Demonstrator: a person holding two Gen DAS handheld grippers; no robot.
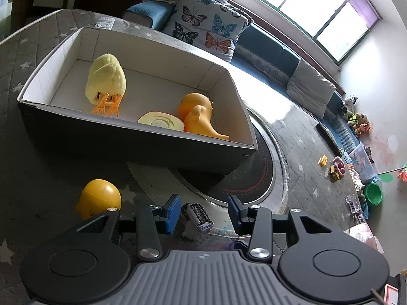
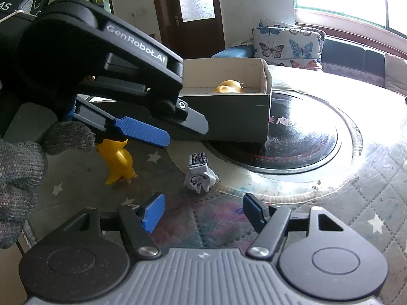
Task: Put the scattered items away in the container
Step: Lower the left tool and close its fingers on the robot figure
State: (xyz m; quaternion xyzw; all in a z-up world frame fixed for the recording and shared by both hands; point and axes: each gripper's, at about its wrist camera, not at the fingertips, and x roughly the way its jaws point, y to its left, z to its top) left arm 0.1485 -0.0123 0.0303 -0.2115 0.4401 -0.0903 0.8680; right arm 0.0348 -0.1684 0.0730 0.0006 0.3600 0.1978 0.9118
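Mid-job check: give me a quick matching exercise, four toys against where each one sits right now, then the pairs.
Things:
1. fluffy yellow chick
2. orange rubber duck
3. yellow egg-shaped toy
4. small white-and-black figure

Places:
A. on the mat, outside the box, left of the left gripper
B. on the mat between the open left fingers
C. inside the box, toward its left end
D. inside the box, toward its right end, beside a cream disc

Pairs: 1-C, 2-D, 3-A, 4-B
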